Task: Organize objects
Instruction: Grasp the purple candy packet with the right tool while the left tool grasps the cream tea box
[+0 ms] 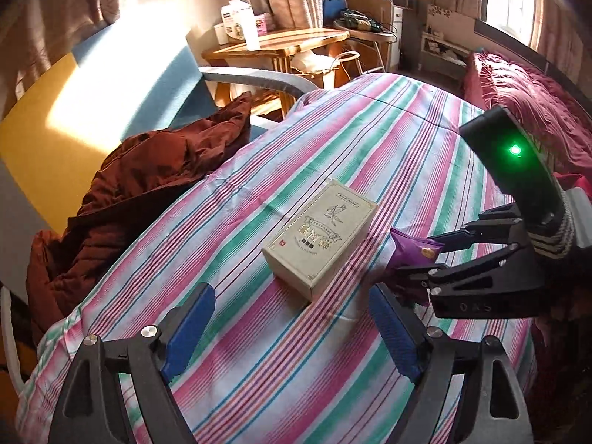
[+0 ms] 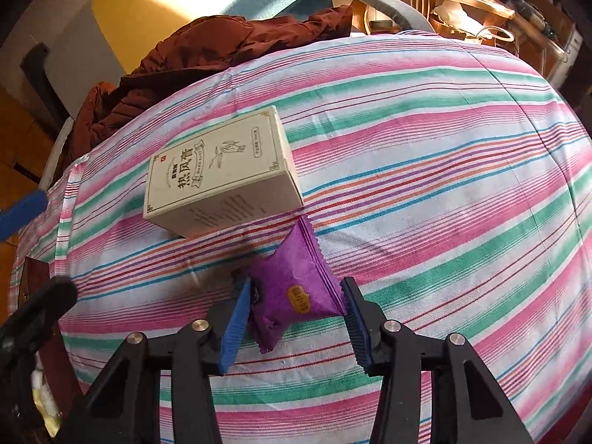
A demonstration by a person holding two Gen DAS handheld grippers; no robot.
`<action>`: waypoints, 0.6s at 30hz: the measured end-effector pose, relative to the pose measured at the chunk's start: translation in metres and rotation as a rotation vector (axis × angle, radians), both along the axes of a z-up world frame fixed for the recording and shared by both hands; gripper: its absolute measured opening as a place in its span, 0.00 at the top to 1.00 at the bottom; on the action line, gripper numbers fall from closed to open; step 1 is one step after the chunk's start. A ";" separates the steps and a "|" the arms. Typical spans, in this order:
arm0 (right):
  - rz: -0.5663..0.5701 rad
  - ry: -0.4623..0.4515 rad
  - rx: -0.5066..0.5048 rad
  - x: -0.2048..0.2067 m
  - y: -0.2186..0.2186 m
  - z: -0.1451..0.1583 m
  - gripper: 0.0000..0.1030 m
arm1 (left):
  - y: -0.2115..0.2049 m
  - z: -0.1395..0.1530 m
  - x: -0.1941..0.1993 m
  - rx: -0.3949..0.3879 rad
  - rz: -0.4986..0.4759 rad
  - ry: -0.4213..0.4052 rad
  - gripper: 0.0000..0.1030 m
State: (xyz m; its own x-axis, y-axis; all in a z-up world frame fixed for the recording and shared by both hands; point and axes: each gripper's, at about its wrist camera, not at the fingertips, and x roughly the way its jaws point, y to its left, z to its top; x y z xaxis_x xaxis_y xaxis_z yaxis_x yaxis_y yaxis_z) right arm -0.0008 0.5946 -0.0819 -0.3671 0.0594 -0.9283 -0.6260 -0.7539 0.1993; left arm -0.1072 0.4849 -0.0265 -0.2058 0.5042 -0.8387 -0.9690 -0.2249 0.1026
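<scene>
Lying heaped at the far left edge of the bed, a dark red quilted jacket (image 1: 140,185), half off the striped bedsheet (image 1: 370,140). Spread wide over bare sheet near the bottom of the left wrist view, the left gripper (image 1: 292,329), blue fingers (image 1: 188,329) well apart and holding nothing. Resting flat just beyond those fingers, a cream box (image 1: 322,236) with printed lettering on its top face, touching neither gripper. Just right of the box, near its corner, a purple snack packet (image 2: 296,292), partly lifted off the sheet at its far end. Closed in around that packet from both sides, the right gripper (image 2: 294,322), blue fingers (image 2: 236,325) against the packet's left edge and the opposite pad meeting its right edge, wrapper pinched between them. Farther right in the left wrist view, a crimson blanket (image 1: 529,111) bunched along the bed's edge.
</scene>
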 end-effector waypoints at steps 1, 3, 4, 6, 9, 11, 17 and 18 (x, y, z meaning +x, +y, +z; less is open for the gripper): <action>-0.004 -0.001 -0.007 0.002 0.002 -0.001 0.52 | 0.007 -0.004 -0.002 -0.014 -0.014 -0.005 0.15; -0.012 -0.004 -0.012 0.005 0.006 -0.001 0.52 | 0.022 -0.012 -0.007 -0.042 -0.044 -0.008 0.14; -0.015 -0.004 -0.016 0.005 0.007 -0.001 0.52 | 0.029 -0.016 -0.008 -0.051 -0.060 -0.007 0.14; -0.013 -0.002 -0.020 0.006 0.008 -0.002 0.51 | 0.042 -0.025 -0.009 -0.078 -0.097 -0.015 0.14; -0.002 -0.007 -0.024 0.004 0.007 -0.004 0.51 | 0.057 -0.033 -0.009 -0.093 -0.137 -0.021 0.14; 0.008 -0.031 -0.021 0.003 0.006 -0.008 0.52 | 0.065 -0.039 -0.013 -0.100 -0.145 -0.033 0.14; 0.005 -0.027 -0.011 0.003 0.008 -0.008 0.52 | 0.072 -0.058 -0.019 -0.126 -0.109 -0.130 0.47; 0.005 -0.027 -0.008 0.003 0.008 -0.008 0.52 | 0.068 -0.059 -0.018 -0.125 -0.085 -0.108 0.49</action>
State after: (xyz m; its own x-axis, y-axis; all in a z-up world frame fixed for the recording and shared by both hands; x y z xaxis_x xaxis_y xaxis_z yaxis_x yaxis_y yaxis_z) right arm 0.0019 0.6029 -0.0902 -0.3426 0.0499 -0.9382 -0.6278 -0.7551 0.1891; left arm -0.1250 0.5530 -0.0852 -0.0721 0.4063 -0.9109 -0.9908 -0.1341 0.0187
